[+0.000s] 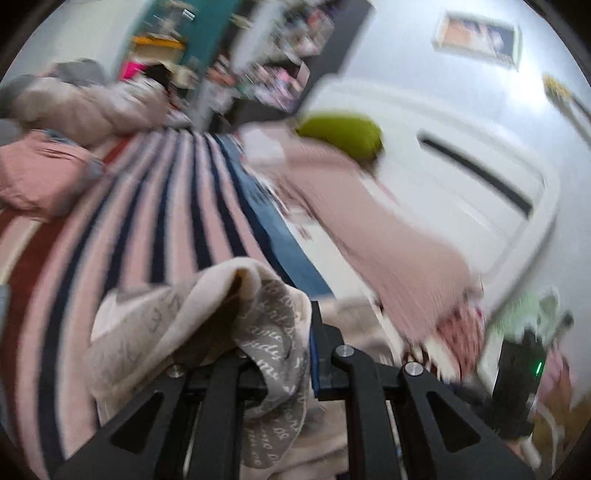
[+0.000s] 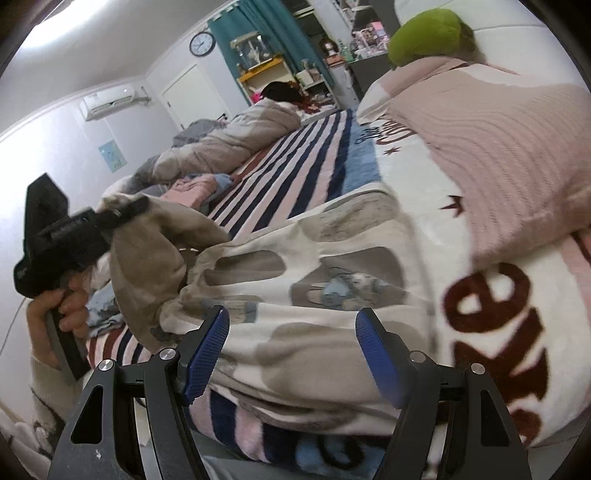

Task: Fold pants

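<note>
The pants [image 2: 295,280], soft cream and grey with printed patches, lie across the near part of the bed, on a striped blanket [image 2: 295,162]. One end of them is bunched up and lifted off the blanket toward the left, while the rest stays spread flat up to the bed's near edge, where the cloth hangs slightly over.

The left hand-held gripper [image 2: 122,216] is clamped tight on that lifted bunch; in its own blurred view the fabric [image 1: 236,332] drapes over and between its fingers, grey lettering showing on the cloth. A hand [image 2: 55,310] grips its black handle at the left of the bed.

The right hand-held gripper [image 2: 295,354] hovers low over the flat part of the pants with its jaws standing well apart; the blue pads [image 2: 207,354] are on either side of the cloth, and I cannot tell whether they touch it.

To the right, just beside the pants, lies a pink ribbed pillow [image 2: 498,155] with a green cushion [image 2: 424,33] beyond it. Farther up the bed the striped blanket is bare for a long stretch, which leaves room there. Along the left side sit a rumpled beige quilt [image 2: 236,140] and a small heap of pink clothes [image 2: 195,188].
</note>
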Available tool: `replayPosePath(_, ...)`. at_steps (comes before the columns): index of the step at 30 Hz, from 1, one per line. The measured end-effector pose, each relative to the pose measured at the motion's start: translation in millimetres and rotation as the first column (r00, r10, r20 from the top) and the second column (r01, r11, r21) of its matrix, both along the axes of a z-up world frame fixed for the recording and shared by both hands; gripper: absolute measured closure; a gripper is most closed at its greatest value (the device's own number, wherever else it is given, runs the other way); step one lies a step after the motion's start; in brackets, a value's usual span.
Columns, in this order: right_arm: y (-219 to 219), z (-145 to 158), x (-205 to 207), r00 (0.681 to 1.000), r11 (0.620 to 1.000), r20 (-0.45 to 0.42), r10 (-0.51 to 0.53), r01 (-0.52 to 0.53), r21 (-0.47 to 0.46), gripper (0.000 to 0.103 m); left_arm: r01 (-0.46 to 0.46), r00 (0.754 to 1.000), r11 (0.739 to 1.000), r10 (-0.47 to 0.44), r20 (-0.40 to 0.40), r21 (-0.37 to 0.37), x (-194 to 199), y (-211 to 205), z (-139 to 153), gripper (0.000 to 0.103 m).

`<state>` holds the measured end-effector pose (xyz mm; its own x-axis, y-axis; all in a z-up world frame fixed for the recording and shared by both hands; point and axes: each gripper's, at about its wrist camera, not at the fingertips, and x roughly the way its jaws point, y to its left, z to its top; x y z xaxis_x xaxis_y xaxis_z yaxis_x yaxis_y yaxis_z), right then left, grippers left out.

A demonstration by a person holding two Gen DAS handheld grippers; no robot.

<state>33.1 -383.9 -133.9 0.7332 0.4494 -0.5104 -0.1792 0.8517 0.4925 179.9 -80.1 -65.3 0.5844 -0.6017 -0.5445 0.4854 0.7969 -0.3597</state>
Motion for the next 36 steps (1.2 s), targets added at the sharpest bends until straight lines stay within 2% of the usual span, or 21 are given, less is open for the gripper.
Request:
replayPosePath(4, -21.2, -3.5, -10.1, 0.999, 0.999, 0.0, -0.036, 0.036, 0.013, 0.035, 0.149, 0.984, 0.983, -0.137, -0.114, 0.107, 3.0, -41.3, -33.4, 0.093)
replayPosePath(7, -33.7, -7.2, -12.5, 0.998, 0.998, -0.008, -0.056, 0.056, 0.021, 0.035, 0.199, 0.971, 0.96, -0.167, -0.169, 0.196, 1.1, -58.1, -55.8, 0.09)
replayPosePath(8, -36.4, -8.1, -13.1, 0.998, 0.998, -0.01, -0.059, 0.06, 0.023, 0.035, 0.21, 0.968, 0.956, -0.174, -0.181, 0.205, 1.6, -60.1, -60.5, 0.084)
replayPosePath(12, -40.5, -8.9, -13.1, 0.998, 0.998, -0.014, -0.059, 0.06, 0.026, 0.035, 0.237, 0.961, 0.959, -0.208, -0.184, 0.154, -10.4, -51.9, -55.2, 0.056)
replayPosePath(14, -39.5, -8.0, -13.1, 0.999, 0.998, -0.013, -0.053, 0.053, 0.015, 0.035, 0.229, 0.964, 0.966, -0.207, -0.166, 0.124, -20.3, -42.2, -44.4, 0.051)
replayPosePath(17, -28.8, 0.1, -7.2, 1.0, 0.999, -0.001, -0.03, 0.03, -0.017, 0.035, 0.195, 0.975, 0.978, -0.186, -0.123, 0.072, -37.7, -15.2, -23.3, 0.046)
replayPosePath(19, -17.4, 9.5, -1.7, 1.0, 0.999, 0.016, -0.006, 0.007, -0.051, 0.034, 0.142, 0.987, 0.988, -0.137, -0.083, 0.056, -50.6, 6.2, -11.7, 0.046)
replayPosePath(22, 9.8, 25.7, 12.3, 0.997, 0.994, 0.049, 0.056, -0.051, -0.096, 0.03, 0.015, 0.999, 0.999, -0.013, -0.04, 0.045, -60.8, 50.4, -4.1, 0.046)
replayPosePath(26, 58.3, 44.9, 28.2, 0.983, 0.978, 0.086, 0.16, -0.147, -0.146, 0.025, -0.146, 0.989, 0.988, 0.146, -0.017, 0.042, -63.9, 96.5, -7.6, 0.046)
replayPosePath(28, 87.1, 49.9, 38.5, 0.972, 0.963, 0.097, 0.213, -0.192, -0.191, 0.02, -0.198, 0.98, 0.98, 0.199, -0.017, 0.035, -65.0, 116.3, -13.1, 0.046)
replayPosePath(32, 139.0, 43.6, 60.3, 0.957, 0.913, 0.062, 0.283, -0.249, -0.324, 0.02, -0.251, 0.967, 0.968, 0.252, -0.029, 0.016, -63.9, 138.3, -24.9, 0.046)
replayPosePath(36, 173.4, 21.8, 81.4, 0.966, 0.853, -0.002, 0.258, -0.229, -0.468, 0.02, -0.268, 0.963, 0.963, 0.266, -0.044, -0.024, -61.7, 153.5, -34.5, 0.046)
